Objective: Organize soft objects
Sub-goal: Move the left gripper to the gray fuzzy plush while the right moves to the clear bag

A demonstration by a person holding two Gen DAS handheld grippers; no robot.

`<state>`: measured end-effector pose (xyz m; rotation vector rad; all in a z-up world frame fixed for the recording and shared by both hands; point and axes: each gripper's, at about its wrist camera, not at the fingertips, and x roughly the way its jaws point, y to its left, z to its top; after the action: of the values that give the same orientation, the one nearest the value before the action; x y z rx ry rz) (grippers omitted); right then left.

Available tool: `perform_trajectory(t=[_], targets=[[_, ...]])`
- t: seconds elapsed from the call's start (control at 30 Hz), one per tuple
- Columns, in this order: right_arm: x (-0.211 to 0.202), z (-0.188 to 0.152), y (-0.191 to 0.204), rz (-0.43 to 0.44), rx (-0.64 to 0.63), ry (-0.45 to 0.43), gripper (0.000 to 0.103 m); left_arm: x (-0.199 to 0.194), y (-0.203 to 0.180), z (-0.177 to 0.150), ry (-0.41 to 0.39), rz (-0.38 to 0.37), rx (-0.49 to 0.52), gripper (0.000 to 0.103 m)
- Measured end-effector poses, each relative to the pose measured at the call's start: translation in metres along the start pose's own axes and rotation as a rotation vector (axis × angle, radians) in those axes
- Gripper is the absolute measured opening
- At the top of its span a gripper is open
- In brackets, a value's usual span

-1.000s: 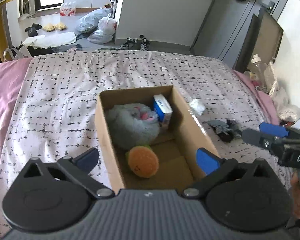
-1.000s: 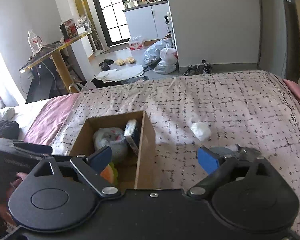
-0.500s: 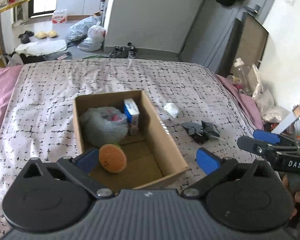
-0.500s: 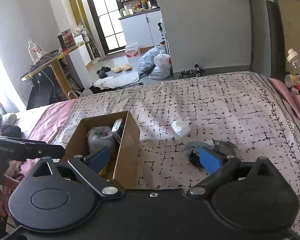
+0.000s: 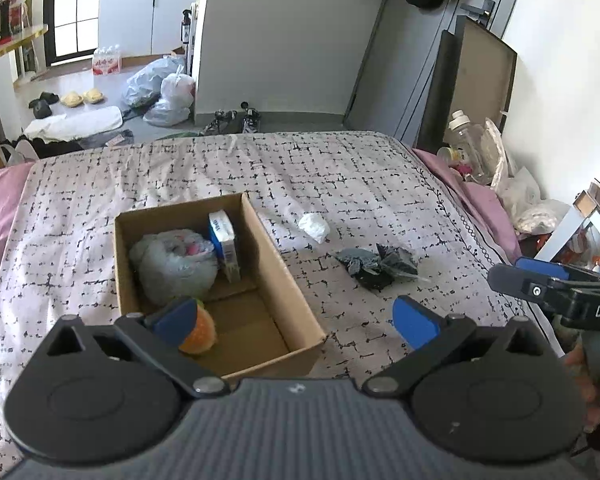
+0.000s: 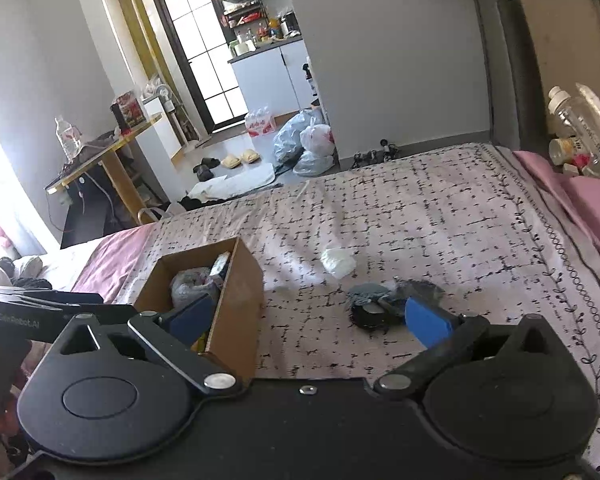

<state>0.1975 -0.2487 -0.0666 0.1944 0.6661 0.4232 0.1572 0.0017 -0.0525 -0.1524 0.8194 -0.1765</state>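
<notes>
A cardboard box sits on the patterned bedspread and holds a grey plush bundle, a blue and white carton and an orange ball. To its right lie a white crumpled wad and a dark grey crumpled cloth. My left gripper hangs open above the box's near end, holding nothing. My right gripper has its jaws opening wide, with nothing between them; the dark cloth lies just beyond its right finger, the box by its left finger.
The bedspread stretches far behind the box. A pink sheet edge runs along the right, with bottles and bags on a bedside surface. A desk stands at the left; bags and slippers lie on the floor beyond.
Both grippers have pulled back and drifted right, so the box now sits further left and smaller in both views. The right gripper's jaws have spread wider. The dark cloth has come into fuller view.
</notes>
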Motion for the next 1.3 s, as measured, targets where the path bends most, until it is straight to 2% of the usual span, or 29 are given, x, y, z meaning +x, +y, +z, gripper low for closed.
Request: perform_trajectory(t=[0.2,0.37,0.53,0.77,1.1,1.3], targets=[[-0.004,-0.004,-0.014,0.0,-0.011,0.005,0.103,0.008,-0.016,0.006,0.002,-0.006,0.026,0.103],[-0.009,-0.006,-0.022,0.057,-0.013,0.015,0.103,0.018,-0.032,0.011,0.006,0.003,0.062,0.103],[-0.008,-0.008,-0.033,0.034,0.0,0.026,0.103,0.035,-0.049,0.014,0.04,-0.009,0.097,0.103],[-0.007,-0.007,-0.054,-0.007,0.039,0.028,0.103,0.06,-0.064,0.023,0.065,0.021,0.114,0.103],[0.01,-0.007,-0.078,-0.074,0.091,0.052,0.103,0.096,-0.071,0.038,0.099,-0.01,0.088,0.103],[0.026,-0.003,-0.082,-0.079,0.099,0.079,0.103,0.115,-0.072,0.044,0.113,-0.018,0.076,0.101]])
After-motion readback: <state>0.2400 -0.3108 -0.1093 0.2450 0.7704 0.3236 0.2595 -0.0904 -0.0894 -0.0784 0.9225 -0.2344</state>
